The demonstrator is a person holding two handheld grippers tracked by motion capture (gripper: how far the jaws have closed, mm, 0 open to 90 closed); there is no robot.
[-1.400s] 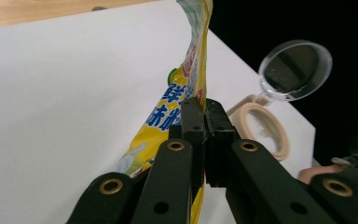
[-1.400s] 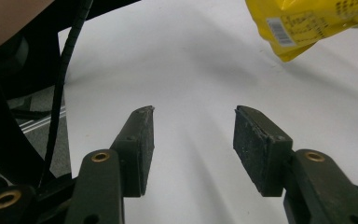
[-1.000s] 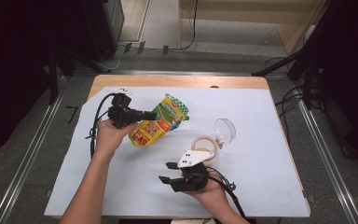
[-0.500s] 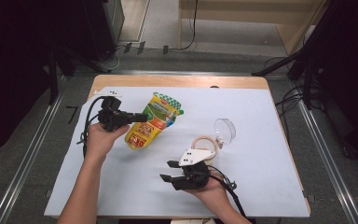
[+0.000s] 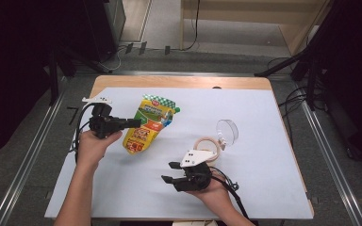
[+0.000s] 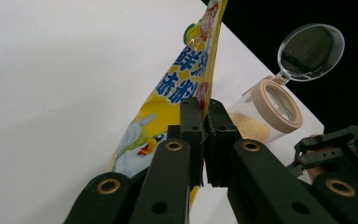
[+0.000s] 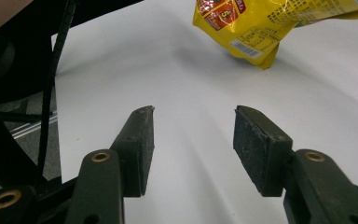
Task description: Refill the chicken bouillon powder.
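A yellow snack pouch (image 5: pixel 151 125) with a green top edge hangs tilted over the white table cover (image 5: pixel 264 179). My left gripper (image 5: pixel 135 123) is shut on its left edge. In the left gripper view the jaws (image 6: pixel 204 123) pinch the pouch (image 6: pixel 172 95) edge-on. A clear jar (image 6: pixel 265 112) with a beige rim lies on its side behind it, holding pale granules, its clear lid (image 6: pixel 310 51) flipped open. My right gripper (image 5: pixel 169 172) rests near the front edge, pointing left, open. In the right gripper view its jaws (image 7: pixel 193 149) stand apart with nothing between them, and the pouch's bottom corner (image 7: pixel 261 28) is beyond.
The jar's beige rim (image 5: pixel 207 143) and lid (image 5: pixel 227 131) lie just behind my right hand. A wooden table edge (image 5: pixel 179 82) runs along the back. Metal rails (image 5: pixel 28 160) flank the table, and cables trail from both grippers.
My left gripper has carried the pouch to the left, a little away from the jar. The right gripper has stayed where it was, jaws unchanged.
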